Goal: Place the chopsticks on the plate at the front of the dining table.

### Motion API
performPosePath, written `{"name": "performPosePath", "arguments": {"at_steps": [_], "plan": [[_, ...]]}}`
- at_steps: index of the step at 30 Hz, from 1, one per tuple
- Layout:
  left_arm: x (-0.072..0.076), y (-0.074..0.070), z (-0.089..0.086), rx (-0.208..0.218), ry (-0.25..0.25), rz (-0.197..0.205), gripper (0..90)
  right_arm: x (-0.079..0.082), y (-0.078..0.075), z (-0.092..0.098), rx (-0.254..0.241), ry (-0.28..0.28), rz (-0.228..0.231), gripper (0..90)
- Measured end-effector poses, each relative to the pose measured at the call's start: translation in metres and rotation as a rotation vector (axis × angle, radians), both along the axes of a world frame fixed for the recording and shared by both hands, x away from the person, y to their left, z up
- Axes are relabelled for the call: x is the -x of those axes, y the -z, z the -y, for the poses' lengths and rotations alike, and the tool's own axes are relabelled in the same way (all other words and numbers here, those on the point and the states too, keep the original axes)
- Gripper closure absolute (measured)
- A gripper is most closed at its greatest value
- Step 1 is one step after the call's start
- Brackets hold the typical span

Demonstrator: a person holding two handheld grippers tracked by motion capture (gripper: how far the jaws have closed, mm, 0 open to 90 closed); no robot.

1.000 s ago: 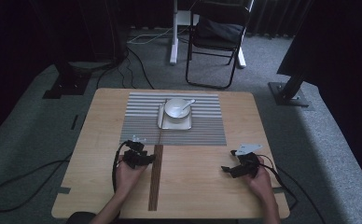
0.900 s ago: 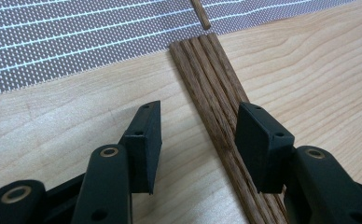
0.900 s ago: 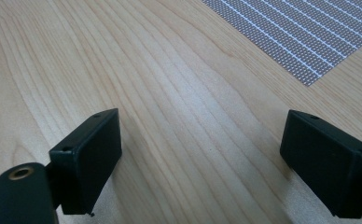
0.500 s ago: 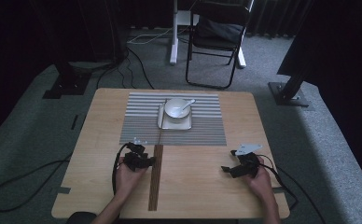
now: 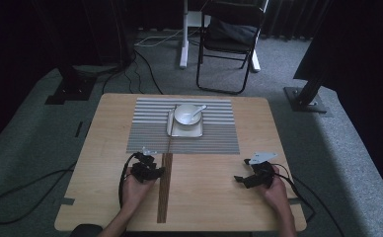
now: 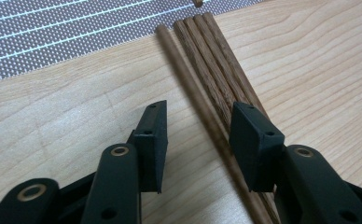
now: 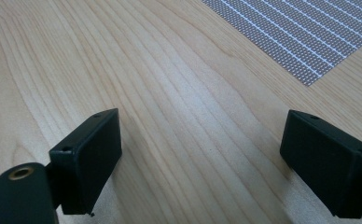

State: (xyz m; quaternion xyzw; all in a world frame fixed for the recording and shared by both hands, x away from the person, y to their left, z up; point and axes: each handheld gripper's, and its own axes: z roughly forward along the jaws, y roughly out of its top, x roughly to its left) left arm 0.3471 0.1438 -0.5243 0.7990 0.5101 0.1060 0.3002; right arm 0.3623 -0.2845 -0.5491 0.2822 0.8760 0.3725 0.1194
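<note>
Several brown wooden chopsticks (image 5: 163,190) lie side by side on the table, running from the front edge towards the placemat (image 5: 214,136). My left gripper (image 5: 158,171) rests at their far end. In the left gripper view one round chopstick (image 6: 191,91) passes between the jaws, apart from both pads, and the others (image 6: 219,60) run under the right pad. The left gripper (image 6: 201,140) is open and its jaws have just been closing. My right gripper (image 5: 240,178) sits at the right front, and the right gripper (image 7: 202,154) is wide open over bare wood.
A white bowl (image 5: 186,114) with a spoon (image 5: 198,109) stands on a square plate (image 5: 185,131) on the striped placemat. One chopstick (image 5: 170,136) lies on the mat left of the plate. A folding chair (image 5: 229,39) stands beyond the table.
</note>
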Motion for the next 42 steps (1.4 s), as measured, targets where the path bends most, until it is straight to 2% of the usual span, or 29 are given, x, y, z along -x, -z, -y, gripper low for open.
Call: {"name": "performPosePath", "arguments": {"at_steps": [9, 14, 22, 31, 42], "plan": [[0.008, 0.0, 0.002, -0.027, 0.006, 0.005, 57.4, 0.0, 0.0, 0.0, 0.0, 0.0, 0.0, 12.1], [0.013, -0.001, 0.003, -0.04, 0.007, 0.003, 63.7, 0.0, 0.0, 0.0, 0.0, 0.0, 0.0, 12.1], [0.02, -0.001, 0.005, -0.055, 0.013, 0.007, 67.2, 0.0, 0.0, 0.0, 0.0, 0.0, 0.0, 12.1], [0.026, -0.001, 0.006, -0.05, 0.012, 0.002, 76.4, 0.0, 0.0, 0.0, 0.0, 0.0, 0.0, 12.1], [0.027, 0.0, 0.003, -0.022, 0.0, 0.001, 81.8, 0.0, 0.0, 0.0, 0.0, 0.0, 0.0, 12.1]]}}
